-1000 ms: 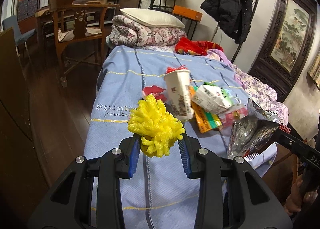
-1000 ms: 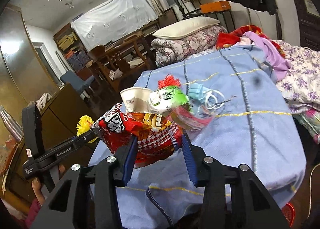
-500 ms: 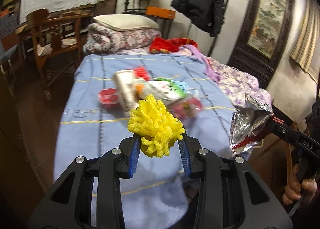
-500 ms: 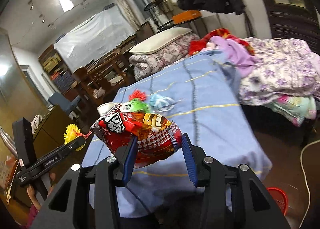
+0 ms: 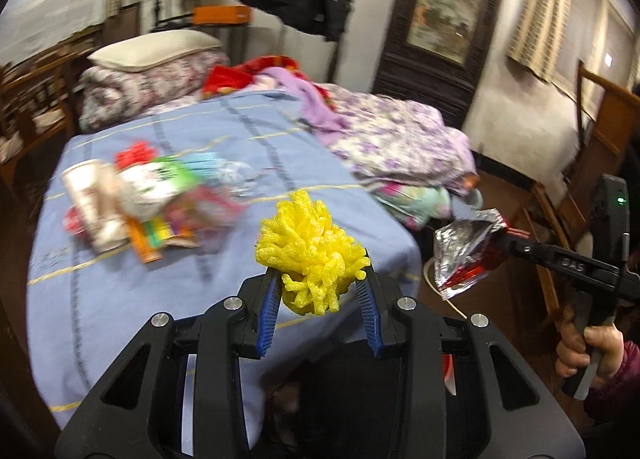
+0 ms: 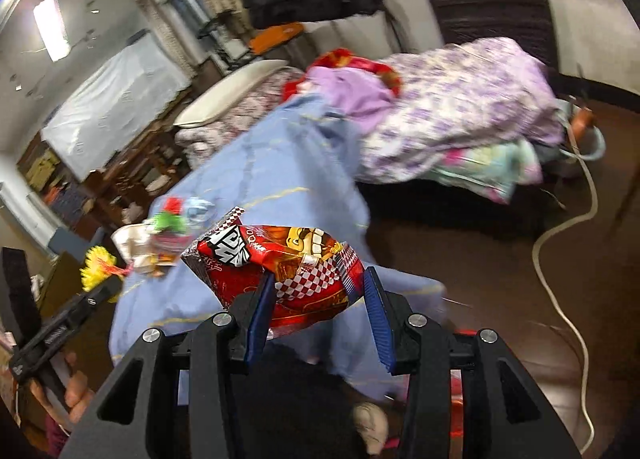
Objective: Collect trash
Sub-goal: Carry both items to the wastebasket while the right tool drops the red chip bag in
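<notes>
Two pieces picked up, both off bed. Left tool (image 5: 320, 291) clamps yellow foam clump (image 5: 310, 249) between blue pads; clump roundish, no clear long axis, bulk pokes forward past tips. Right tool (image 6: 318, 303) grips red snack bag (image 6: 280, 267); bag's long axis runs crosswise to fingers, torn end toward left.

Left to collect: heap on blue bed (image 5: 140, 299) — paper cup (image 5: 94, 203) lying on side, green-white wrapper (image 5: 154, 183), orange packet (image 5: 146, 243). No bin in view; both pieces likely not yet dropped.
</notes>
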The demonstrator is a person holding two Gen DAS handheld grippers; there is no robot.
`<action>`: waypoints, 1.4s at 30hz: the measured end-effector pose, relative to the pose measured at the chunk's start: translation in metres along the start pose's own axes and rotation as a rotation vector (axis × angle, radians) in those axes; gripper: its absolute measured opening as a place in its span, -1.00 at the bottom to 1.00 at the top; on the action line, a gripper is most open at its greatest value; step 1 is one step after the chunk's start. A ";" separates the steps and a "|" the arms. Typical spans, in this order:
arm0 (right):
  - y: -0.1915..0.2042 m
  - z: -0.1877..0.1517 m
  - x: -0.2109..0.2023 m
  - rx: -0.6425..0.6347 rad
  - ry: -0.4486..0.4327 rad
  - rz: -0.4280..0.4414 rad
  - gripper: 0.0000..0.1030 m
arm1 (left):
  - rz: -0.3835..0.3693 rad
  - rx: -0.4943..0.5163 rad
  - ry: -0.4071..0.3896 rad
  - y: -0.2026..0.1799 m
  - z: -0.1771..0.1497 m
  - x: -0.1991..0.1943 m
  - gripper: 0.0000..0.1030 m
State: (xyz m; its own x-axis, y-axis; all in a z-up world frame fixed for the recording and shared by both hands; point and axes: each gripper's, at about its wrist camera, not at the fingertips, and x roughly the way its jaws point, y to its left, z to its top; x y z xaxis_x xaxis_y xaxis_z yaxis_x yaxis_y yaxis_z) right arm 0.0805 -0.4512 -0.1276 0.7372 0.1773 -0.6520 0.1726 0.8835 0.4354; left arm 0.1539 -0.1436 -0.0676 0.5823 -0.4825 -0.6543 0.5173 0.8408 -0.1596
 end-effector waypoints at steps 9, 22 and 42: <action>-0.087 -0.024 0.008 0.116 0.118 -0.115 -0.15 | -0.119 0.123 0.063 -0.070 -0.001 0.037 -0.29; -0.153 -0.091 0.071 0.201 0.374 -0.192 -0.08 | -0.130 0.196 0.172 -0.114 -0.016 0.075 -0.29; -0.158 -0.046 0.023 0.252 0.168 -0.178 0.39 | -0.217 0.317 0.319 -0.166 -0.038 0.125 -0.29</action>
State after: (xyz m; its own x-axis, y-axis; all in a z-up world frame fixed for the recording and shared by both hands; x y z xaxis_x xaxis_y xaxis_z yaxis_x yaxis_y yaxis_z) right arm 0.0398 -0.5672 -0.2400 0.5670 0.1172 -0.8153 0.4601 0.7760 0.4315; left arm 0.1171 -0.3345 -0.1506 0.2446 -0.4975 -0.8322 0.7992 0.5895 -0.1175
